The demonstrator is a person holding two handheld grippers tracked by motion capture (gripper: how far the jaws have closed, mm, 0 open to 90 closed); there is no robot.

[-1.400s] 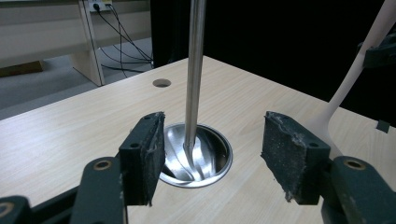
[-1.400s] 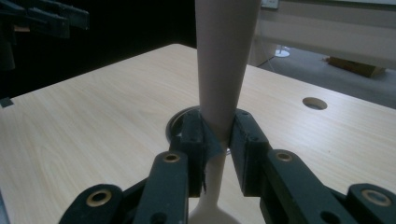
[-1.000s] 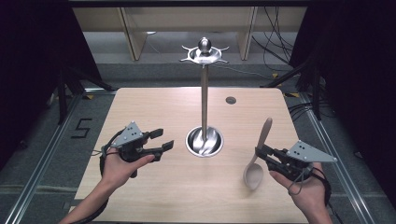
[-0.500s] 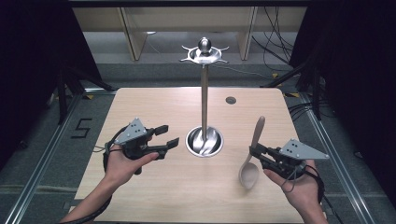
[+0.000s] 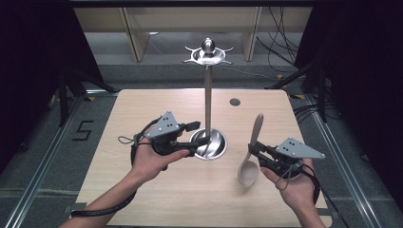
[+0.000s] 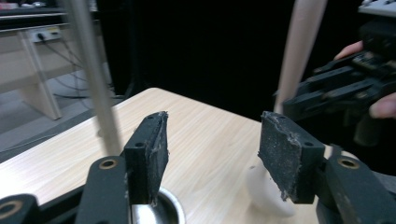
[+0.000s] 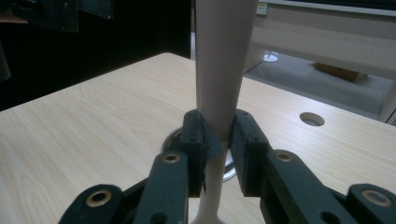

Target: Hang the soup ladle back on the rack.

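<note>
While the right gripper [image 5: 256, 153] is clamped on the wooden spoon [image 5: 252, 156] mid-handle, bowl hanging down just above the table [image 5: 142, 104] near its right side, the left gripper [image 5: 198, 133] sits by the metal stand [image 5: 207, 90] w/ jaws apart and nothing between them; they've just been closing a bit. Looks like the spoon's headed for a hook on the stand's top ring [image 5: 208, 56]. To do it well, I'd say: left jaws should straddle the pole low & squeeze firmly, steadying the base [image 5: 214, 145]. Then lift the spoon handle-up, slowly, w/o knocking the pole.
</note>
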